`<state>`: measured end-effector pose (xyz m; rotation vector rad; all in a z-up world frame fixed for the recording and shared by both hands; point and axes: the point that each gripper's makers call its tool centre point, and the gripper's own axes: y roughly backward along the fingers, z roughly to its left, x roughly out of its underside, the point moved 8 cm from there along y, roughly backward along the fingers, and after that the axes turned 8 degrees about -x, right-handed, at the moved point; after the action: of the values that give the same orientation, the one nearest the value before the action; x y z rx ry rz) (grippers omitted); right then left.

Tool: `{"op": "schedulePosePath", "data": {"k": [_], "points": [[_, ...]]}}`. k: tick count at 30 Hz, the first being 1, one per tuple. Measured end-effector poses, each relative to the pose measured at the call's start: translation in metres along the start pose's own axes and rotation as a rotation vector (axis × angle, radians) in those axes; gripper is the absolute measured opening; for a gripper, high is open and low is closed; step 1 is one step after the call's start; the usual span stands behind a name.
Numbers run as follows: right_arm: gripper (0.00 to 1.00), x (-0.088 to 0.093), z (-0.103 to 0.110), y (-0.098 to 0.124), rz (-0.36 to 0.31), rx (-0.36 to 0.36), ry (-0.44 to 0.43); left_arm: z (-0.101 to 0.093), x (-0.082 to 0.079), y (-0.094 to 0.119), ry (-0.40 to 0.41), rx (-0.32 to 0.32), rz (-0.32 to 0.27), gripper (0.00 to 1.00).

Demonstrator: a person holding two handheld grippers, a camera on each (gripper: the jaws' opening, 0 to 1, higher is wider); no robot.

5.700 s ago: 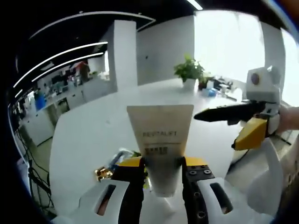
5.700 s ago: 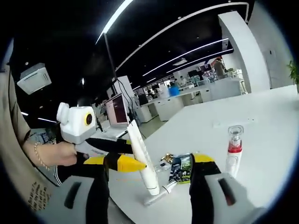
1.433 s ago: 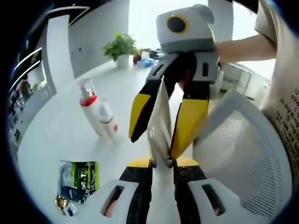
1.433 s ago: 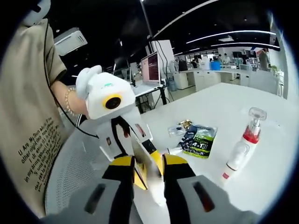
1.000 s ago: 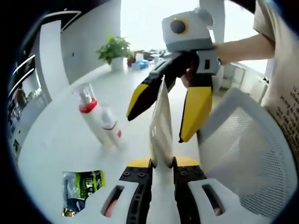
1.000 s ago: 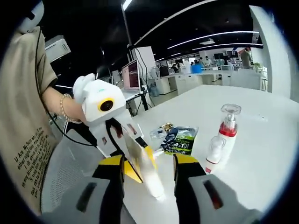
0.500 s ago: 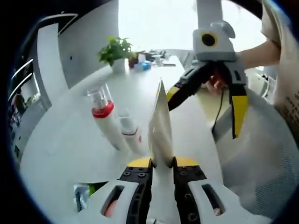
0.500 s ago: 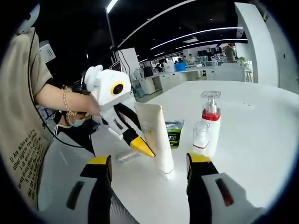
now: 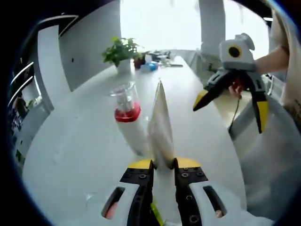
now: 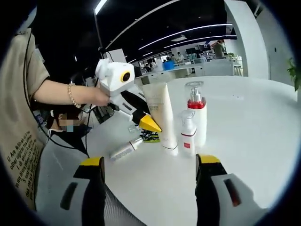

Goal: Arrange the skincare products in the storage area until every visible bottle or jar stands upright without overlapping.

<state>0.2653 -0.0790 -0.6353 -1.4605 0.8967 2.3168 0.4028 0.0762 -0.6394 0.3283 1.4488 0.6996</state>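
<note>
Left gripper around upright cream tube.

tube: cream, matt soft plastic | pump bottle: white glossy plastic, red collar, clear cap | table: smooth white, slight sheen | sachet: shiny foil

You face long white table; potted plant at far end, bright window behind. Dark ceiling, light strips; office desks beyond.
</note>
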Motion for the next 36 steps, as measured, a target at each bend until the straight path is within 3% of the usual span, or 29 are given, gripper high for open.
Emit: {"op": "schedulePosePath", "data": {"k": [18, 36], "points": [[0.85, 0.009, -0.002, 0.004, -0.008, 0.048, -0.046, 0.033, -0.006, -0.012, 0.009, -0.004, -0.013, 0.13], [0.85, 0.009, -0.002, 0.004, -0.010, 0.057, -0.055, 0.042, -0.005, -0.017, 0.005, 0.007, -0.012, 0.13]]}}
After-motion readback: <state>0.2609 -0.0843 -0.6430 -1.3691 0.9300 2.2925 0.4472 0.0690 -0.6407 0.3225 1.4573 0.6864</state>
